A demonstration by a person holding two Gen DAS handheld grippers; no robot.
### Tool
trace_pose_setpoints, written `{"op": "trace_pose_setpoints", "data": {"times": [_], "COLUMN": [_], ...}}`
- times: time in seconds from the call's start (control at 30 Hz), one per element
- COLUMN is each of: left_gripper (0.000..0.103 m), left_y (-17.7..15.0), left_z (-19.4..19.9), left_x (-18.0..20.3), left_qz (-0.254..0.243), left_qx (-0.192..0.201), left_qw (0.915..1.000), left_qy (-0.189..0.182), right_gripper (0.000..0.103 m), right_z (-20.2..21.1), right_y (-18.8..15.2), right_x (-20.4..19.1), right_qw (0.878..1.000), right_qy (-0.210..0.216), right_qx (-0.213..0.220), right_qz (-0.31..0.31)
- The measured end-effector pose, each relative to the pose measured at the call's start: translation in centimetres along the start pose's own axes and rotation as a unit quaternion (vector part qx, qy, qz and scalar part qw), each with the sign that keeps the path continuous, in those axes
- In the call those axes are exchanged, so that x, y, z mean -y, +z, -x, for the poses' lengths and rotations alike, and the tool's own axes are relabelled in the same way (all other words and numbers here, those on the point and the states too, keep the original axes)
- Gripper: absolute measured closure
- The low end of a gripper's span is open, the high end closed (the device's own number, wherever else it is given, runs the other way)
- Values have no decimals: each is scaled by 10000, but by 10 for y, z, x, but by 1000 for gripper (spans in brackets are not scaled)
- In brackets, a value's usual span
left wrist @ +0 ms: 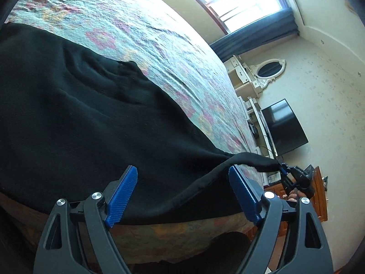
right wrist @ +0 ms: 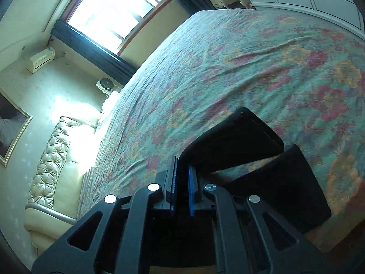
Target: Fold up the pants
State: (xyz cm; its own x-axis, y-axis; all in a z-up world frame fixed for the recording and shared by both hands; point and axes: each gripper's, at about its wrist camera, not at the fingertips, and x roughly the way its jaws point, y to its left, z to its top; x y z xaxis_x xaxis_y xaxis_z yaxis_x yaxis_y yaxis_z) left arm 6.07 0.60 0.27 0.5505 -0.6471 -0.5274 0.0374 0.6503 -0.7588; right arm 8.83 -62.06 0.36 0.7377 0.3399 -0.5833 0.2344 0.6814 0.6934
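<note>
Black pants (left wrist: 91,118) lie spread on a floral bedspread (left wrist: 141,34), reaching the bed's near edge. My left gripper (left wrist: 182,187) is open, its blue pads on either side of a raised fold of the pants' edge, not closed on it. My right gripper (right wrist: 182,178) is shut on the pants' fabric; it also shows in the left wrist view (left wrist: 282,169), pulling a corner of the cloth taut to the right. In the right wrist view the two pant legs (right wrist: 237,137) fan out on the bedspread (right wrist: 228,68) ahead of the fingers.
A tufted cream headboard (right wrist: 52,155) borders the bed. A TV (left wrist: 282,125), a white dresser with an oval mirror (left wrist: 269,68) and a wooden cabinet (left wrist: 319,194) stand by the wall. A bright window (right wrist: 114,11) has dark curtains.
</note>
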Motion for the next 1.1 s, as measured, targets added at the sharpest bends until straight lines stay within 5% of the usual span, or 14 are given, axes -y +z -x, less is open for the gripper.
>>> {"op": "trace_pose_setpoints", "data": {"times": [0.17,0.4,0.8,0.83,0.87,0.93,1.1], "left_gripper": [22,22,23,37,67,92,95], "left_y": [-22,-50,-62,-60,-58,-57,-59], "left_z": [-34,-75,-78,-78,-81,-89,-87], "left_x": [17,20,-5,-5,-6,-9,-17], "left_qz": [258,954,1740,1760,1693,1617,1839], "left_qx": [-394,-841,-379,-385,-488,-660,-677], "left_qw": [9984,9893,9813,9809,9825,9839,9796], "left_qy": [-308,-709,-728,-734,-609,-379,-441], "right_gripper": [95,95,95,95,95,94,94], "right_z": [-4,-4,-8,-9,-9,-11,-8], "right_y": [-19,-24,-28,-29,-30,-31,-30], "right_x": [52,67,80,83,86,91,103], "right_qw": [9987,9978,9956,9954,9951,9946,9949], "right_qy": [111,340,587,596,615,637,543], "right_qx": [-100,-59,-61,-67,-72,-101,-29], "right_qz": [-494,-561,-724,-748,-774,-816,-844]}}
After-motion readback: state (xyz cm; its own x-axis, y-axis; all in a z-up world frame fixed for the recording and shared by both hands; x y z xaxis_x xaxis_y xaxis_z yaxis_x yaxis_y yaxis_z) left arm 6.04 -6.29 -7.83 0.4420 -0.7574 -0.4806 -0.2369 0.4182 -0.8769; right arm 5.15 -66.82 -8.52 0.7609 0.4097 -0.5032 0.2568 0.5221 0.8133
